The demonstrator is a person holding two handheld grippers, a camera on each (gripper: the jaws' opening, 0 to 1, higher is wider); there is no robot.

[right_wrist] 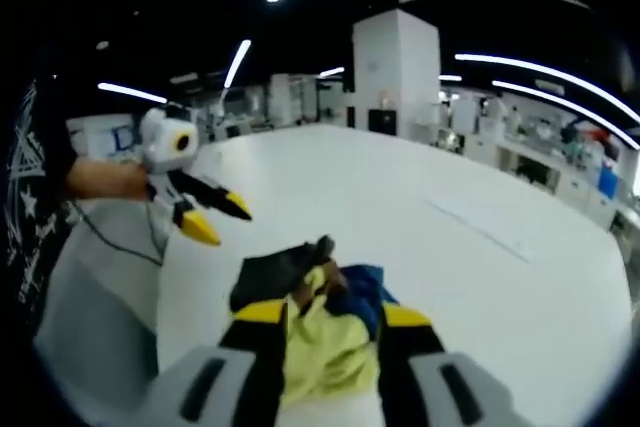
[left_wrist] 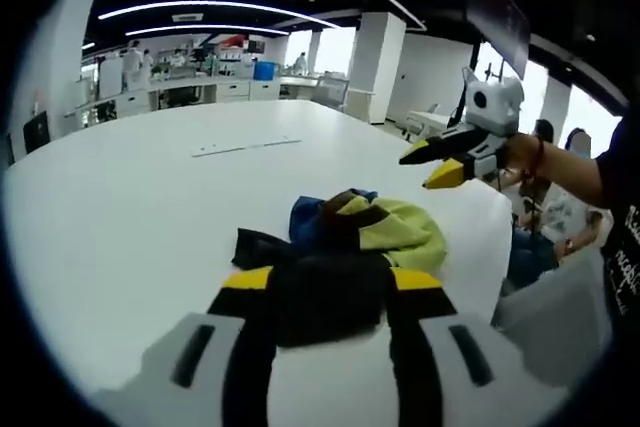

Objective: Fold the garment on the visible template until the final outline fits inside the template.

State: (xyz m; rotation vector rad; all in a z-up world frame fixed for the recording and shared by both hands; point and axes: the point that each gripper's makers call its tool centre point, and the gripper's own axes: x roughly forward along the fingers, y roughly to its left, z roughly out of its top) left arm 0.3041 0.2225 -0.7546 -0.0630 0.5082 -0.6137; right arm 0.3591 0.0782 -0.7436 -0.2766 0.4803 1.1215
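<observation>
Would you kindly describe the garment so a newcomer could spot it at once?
On the big white round table, look near the edge closest to the grippers. The garment lies crumpled there, a heap of yellow-green, blue and black cloth, the one colourful thing on the white surface.

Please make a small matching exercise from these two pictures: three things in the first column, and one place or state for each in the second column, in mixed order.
Column 1:
1. garment
2. left gripper
3. right gripper

Column 2:
a. jaws apart, over the yellow-green part
b. crumpled heap on the white table
c. jaws apart, over the black part

Pairs: 1-b, 2-c, 3-a
</observation>
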